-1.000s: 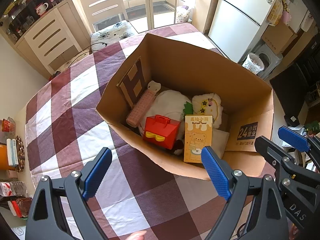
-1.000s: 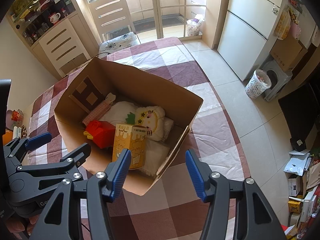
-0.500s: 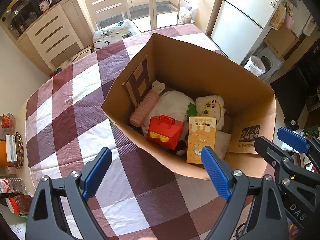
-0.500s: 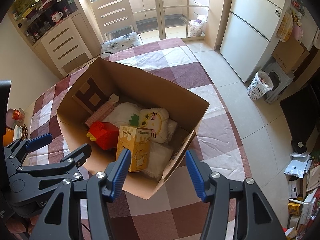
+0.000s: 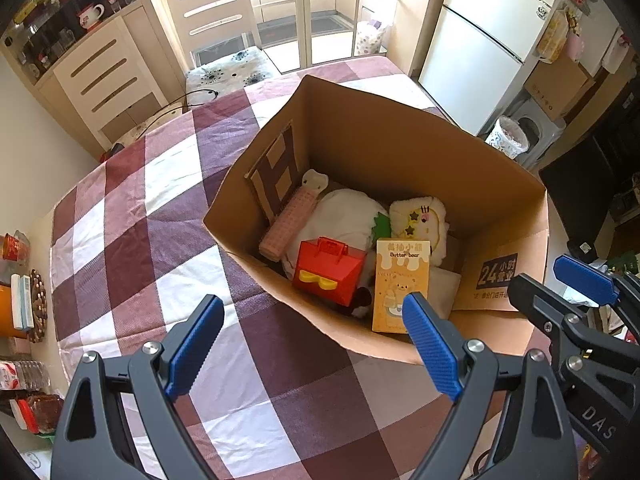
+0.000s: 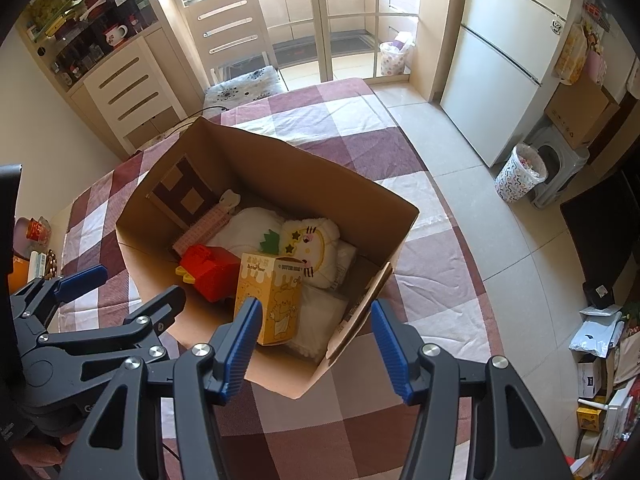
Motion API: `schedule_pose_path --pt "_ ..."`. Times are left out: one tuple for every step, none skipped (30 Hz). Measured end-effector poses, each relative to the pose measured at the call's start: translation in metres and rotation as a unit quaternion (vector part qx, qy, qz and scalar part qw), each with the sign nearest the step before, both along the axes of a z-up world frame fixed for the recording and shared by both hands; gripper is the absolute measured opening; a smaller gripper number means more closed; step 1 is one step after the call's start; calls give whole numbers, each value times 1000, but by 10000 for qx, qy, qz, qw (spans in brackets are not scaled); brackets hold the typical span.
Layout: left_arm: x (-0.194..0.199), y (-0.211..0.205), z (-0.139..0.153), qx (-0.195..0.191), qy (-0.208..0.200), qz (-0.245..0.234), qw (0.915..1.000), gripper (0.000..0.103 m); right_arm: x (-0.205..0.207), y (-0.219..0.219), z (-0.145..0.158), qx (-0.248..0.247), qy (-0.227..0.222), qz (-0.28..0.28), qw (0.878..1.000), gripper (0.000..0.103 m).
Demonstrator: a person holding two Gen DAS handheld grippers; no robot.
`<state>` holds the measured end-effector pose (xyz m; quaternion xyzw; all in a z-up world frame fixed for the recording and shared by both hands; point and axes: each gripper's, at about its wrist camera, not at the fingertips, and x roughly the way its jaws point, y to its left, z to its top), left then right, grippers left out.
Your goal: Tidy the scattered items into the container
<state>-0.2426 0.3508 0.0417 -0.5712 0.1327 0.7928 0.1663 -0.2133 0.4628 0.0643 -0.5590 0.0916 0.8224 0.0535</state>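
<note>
An open cardboard box [image 5: 404, 148] [image 6: 304, 172] stands on the checked tablecloth [image 5: 132, 240]. Inside lie a red toy bag [image 5: 328, 270] [image 6: 210, 266], a yellow Butter bear carton [image 5: 400, 280] [image 6: 270, 300], a cream plush with stars [image 5: 420, 216] [image 6: 310, 240], a pink waffle-textured item [image 5: 288, 222], a white cushion [image 5: 344, 216] and a brown patterned card [image 5: 276, 174]. My left gripper [image 5: 310, 344] is open and empty, above the box's near side. My right gripper [image 6: 316, 350] is open and empty, over the box's near right corner.
Jars and packets [image 5: 24, 304] sit at the table's left edge. A chair [image 5: 224, 28] stands behind the table, a white drawer cabinet [image 5: 104, 76] at the back left. A fridge [image 6: 508, 76], a patterned bin [image 6: 520, 174] and a stool stand right.
Both grippers have pulled back and up a little from the box, so it sits lower and further off in both views. Nothing in the box has moved.
</note>
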Motion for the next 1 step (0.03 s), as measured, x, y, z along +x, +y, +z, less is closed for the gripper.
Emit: schedule_pose_path --pt "0 0 0 -11 6 4 10000 92 0 0 0 -5 1 4 10000 58"
